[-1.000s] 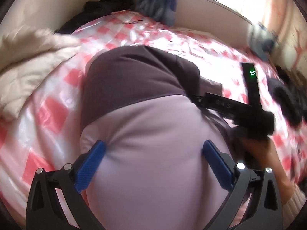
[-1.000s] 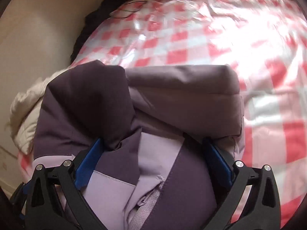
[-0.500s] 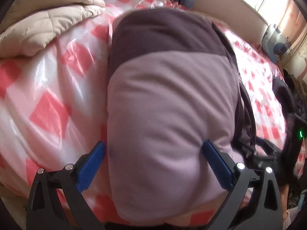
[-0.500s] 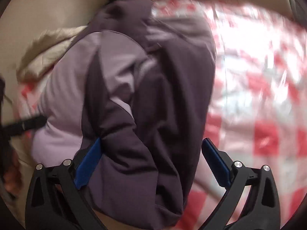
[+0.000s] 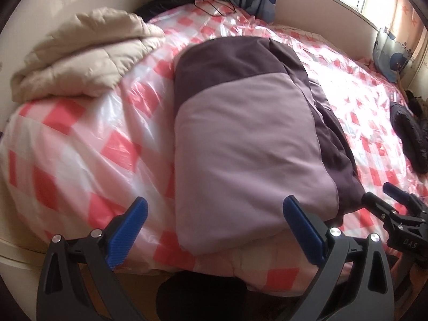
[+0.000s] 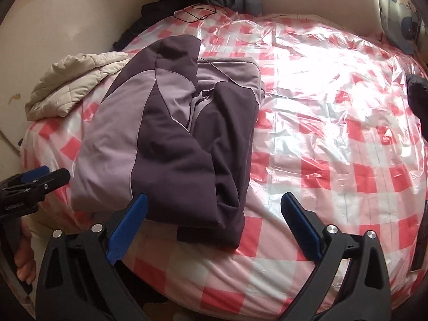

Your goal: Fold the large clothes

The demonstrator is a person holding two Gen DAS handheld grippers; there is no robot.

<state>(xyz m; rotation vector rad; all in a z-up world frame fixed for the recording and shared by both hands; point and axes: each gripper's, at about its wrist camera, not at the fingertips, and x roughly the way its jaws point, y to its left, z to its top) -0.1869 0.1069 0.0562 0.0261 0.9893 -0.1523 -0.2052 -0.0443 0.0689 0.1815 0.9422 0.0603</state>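
Two-tone purple padded jacket: folded into a bundle, lying near front left corner of bed, on clear plastic over pink-checked cover. Left gripper and right gripper: fingers spread wide, released, empty, held off the front edge. Cream quilted coat: just beyond, left. Risk judged: slick plastic and puffy padding likely to let bundle spring open or slide off. Lettering: "DAS" legible on right gripper body.

Both wrist views low at the bed's near edge, facing across, sharing the jacket
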